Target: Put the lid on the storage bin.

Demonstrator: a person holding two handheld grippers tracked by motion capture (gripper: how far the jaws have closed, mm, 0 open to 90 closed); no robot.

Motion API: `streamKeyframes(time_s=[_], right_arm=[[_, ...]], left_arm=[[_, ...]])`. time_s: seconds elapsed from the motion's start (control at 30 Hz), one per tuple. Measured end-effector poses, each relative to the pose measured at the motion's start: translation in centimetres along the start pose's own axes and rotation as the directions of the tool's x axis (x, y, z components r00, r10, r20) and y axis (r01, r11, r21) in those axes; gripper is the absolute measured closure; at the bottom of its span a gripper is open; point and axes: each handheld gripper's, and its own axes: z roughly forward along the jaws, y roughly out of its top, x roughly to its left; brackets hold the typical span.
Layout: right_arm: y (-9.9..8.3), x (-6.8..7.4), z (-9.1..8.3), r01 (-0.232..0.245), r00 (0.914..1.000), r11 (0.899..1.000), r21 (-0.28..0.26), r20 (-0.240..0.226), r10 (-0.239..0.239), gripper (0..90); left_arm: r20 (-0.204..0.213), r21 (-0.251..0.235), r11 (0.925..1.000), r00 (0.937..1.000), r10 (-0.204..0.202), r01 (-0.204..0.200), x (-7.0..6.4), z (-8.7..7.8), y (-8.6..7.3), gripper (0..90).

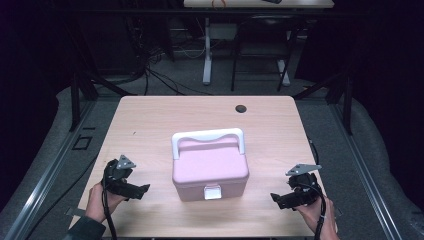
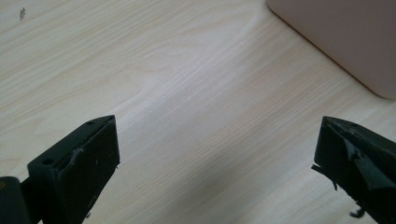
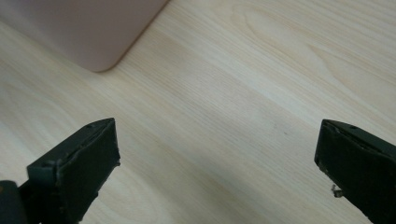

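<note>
Pink box (image 1: 210, 170) sits near the middle of the light wooden desk (image 1: 150, 120), lid closed, white handle (image 1: 207, 137) folded back over the lid's far edge, white latch (image 1: 213, 192) on the side facing the person. Left gripper (image 1: 142, 190) lies to the left of the box, near it but not touching, held in the person's left hand (image 1: 100, 200); its fingers (image 2: 79, 163) stand wide apart with bare desk between them, nothing gripped. In the left gripper view a rounded pink corner of the box (image 2: 345, 42) shows at upper right, ahead of the fingers and clear of them. Right gripper (image 1: 276, 199) lies to the right of the box, about as far off as the left one, held in the right hand (image 1: 315, 215); its fingers (image 3: 79, 163) are likewise spread wide and hold nothing. The right gripper view has the box corner (image 3: 88, 28) at upper left, apart from the fingers. A small dark round hole (image 1: 241, 108) marks the desk beyond the box, toward the far edge.
</note>
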Motion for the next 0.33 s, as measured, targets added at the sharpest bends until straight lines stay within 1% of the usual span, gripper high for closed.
streamKeyframes(time_s=[0.1,0.33], right_arm=[[-0.1,-0.22,0.19,0.002,1.0,1.0,0.009,0.006,-0.002,0.0],[-0.23,-0.56,0.29,-0.002,0.9999,1.0,0.009,0.013,0.002,0.0]], left_arm=[[0.005,0.001,1.0,1.0,-0.006,0.006,0.16,0.25,0.12,0.2],[0.008,0.005,1.0,1.0,0.001,-0.001,0.07,0.47,0.2,0.1]])
